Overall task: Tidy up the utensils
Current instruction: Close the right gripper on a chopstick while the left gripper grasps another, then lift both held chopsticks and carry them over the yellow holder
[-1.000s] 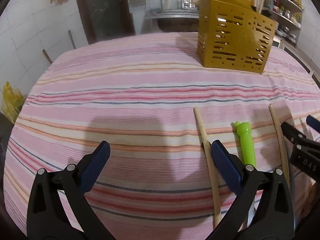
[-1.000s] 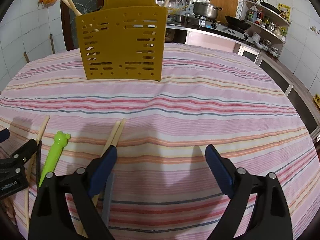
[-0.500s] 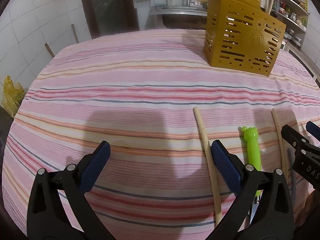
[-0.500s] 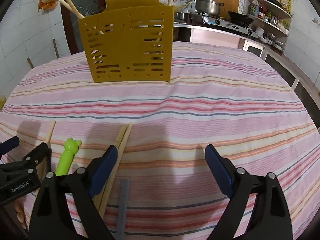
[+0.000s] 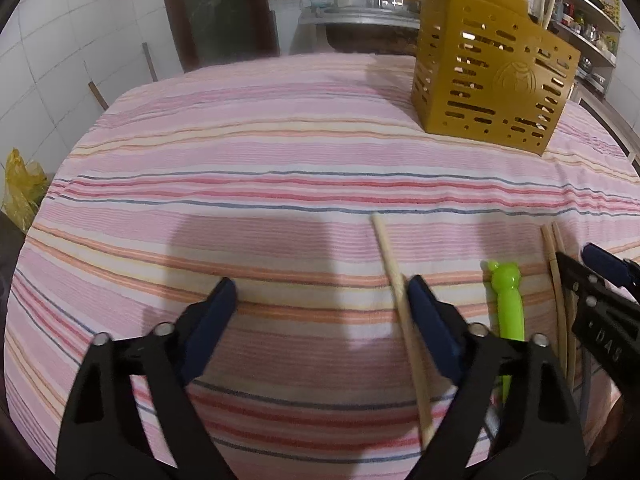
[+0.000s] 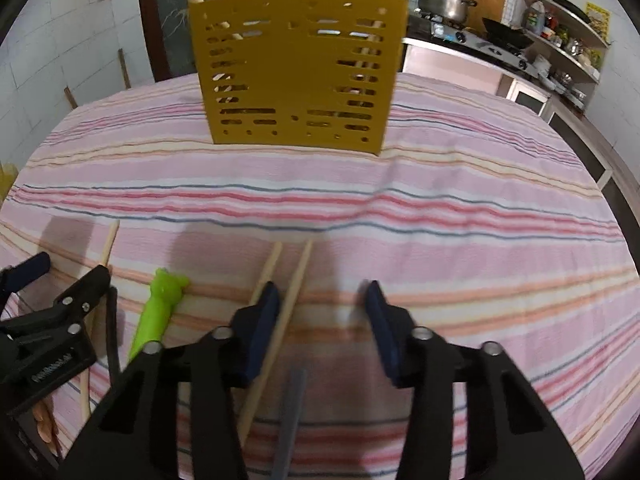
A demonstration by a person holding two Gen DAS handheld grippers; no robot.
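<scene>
The table wears a pink striped cloth [image 5: 280, 160]. On it lie a single wooden chopstick [image 5: 394, 276], a green frog-topped utensil [image 5: 507, 304] and a pair of chopsticks [image 5: 554, 276]. My left gripper [image 5: 320, 304] is closing, with the single chopstick just inside its right finger; the pads do not press it. My right gripper [image 6: 322, 308] is also closing. One chopstick of the pair [image 6: 294, 284] and a grey handle [image 6: 292, 412] lie between its jaws, while the other stick runs under its left finger [image 6: 262, 320]. The yellow slotted holder [image 6: 296, 72] stands at the back with wooden utensils in it.
In the right wrist view the left gripper [image 6: 56, 316] is close on the left, beside the green utensil [image 6: 160, 312]. A stove with pots [image 6: 448, 0] and shelves sit behind the table at right. A tiled wall and a yellow bag [image 5: 20, 192] are at left.
The right gripper's jaws have narrowed a lot and it has shifted left, so the chopstick pair now sits at its left finger. The left jaws have narrowed a little.
</scene>
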